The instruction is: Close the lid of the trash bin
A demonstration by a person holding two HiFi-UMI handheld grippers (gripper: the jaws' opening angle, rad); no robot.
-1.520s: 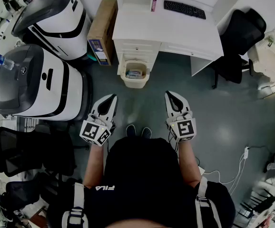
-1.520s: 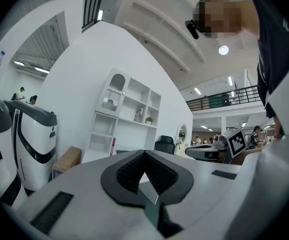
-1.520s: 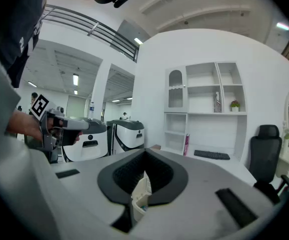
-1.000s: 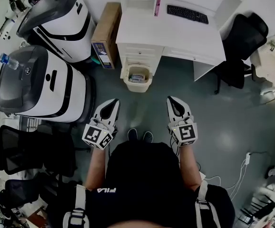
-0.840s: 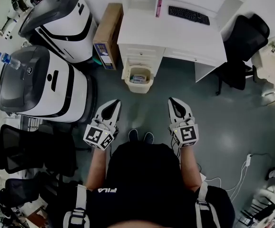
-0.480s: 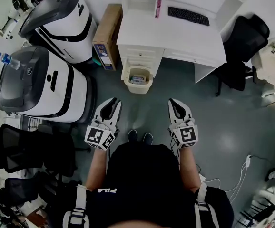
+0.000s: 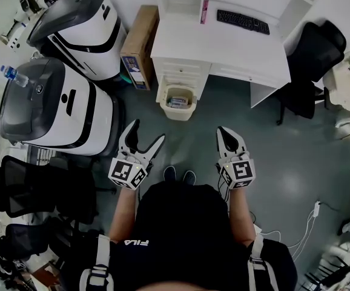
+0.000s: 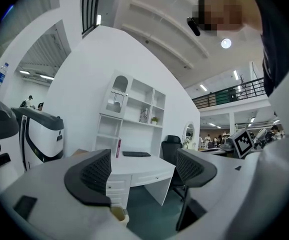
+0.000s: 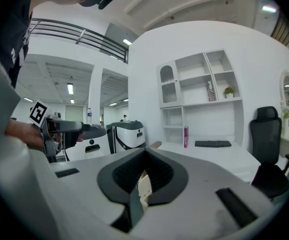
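Beige plastic trash bin (image 7: pixel 178 102) stands on the grey floor (image 7: pixel 181 144) right against the drawer front of the white desk (image 7: pixel 223 41). Its mouth is open and some rubbish shows inside. The lid itself can't be made out from above.

Risks, as a judgement: the bin looks light and stands free, so a push on the lid could slide it or tip it into the drawers. A spread jaw could catch on the rim. Rubbish riding high could stop the lid seating. Both tools are well apart from the bin, so a long reach down is needed, and a misjudged approach could knock it.

Left hand-held gripper (image 7: pixel 146 133) is released: its jaws have just been opening and now stand wide with nothing between them. Right hand-held gripper (image 7: pixel 226 132) is clenched, pads together, empty; the bin only shows far off past the tips. Both are held out in front of the person, side by side and pointing roughly level toward the desk, marker cubes up, forearms extended.
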